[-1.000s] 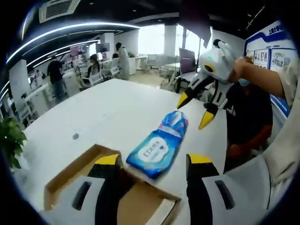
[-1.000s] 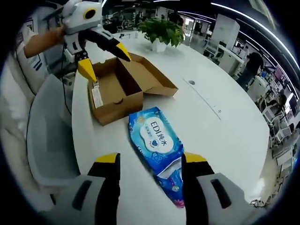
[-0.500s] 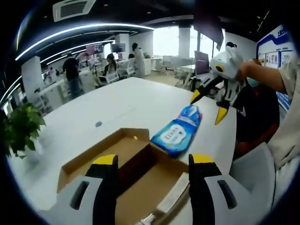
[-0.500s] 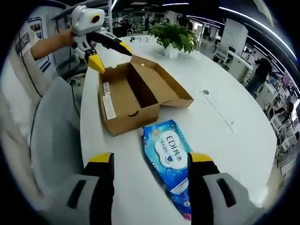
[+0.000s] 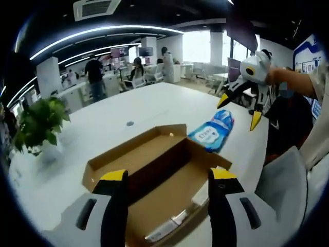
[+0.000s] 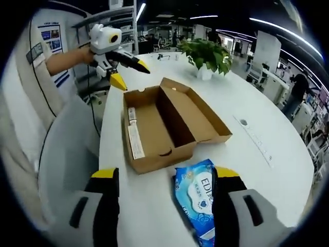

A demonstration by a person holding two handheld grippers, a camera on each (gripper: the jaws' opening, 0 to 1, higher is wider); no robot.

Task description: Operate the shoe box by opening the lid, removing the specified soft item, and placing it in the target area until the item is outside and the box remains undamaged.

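Blue wipes pack: a soft packet with a white label, lying flat on the white worktop, outside the box and just beside its near short wall in the right gripper view; in the left gripper view it sits past the box's far corner. By the look of it, this is the set-down spot.
Shoe box: brown cardboard, lid folded back flat beside the tray so the interior is open to reach; only a printed label strip lies inside the tray. Walls look square and untorn.
Right tool: jaws spread apart, holding nothing, one on each side of the pack's near end but above it, which suggests a release. From the left gripper view it hangs above the pack.
Left tool: jaws apart and empty, poised over the open box; seen from the other side it hovers beyond the box's far end, clear of the cardboard.
Task stage: item out, box intact, likely done.
Surroundings: potted plant well apart on the worktop; office beyond.
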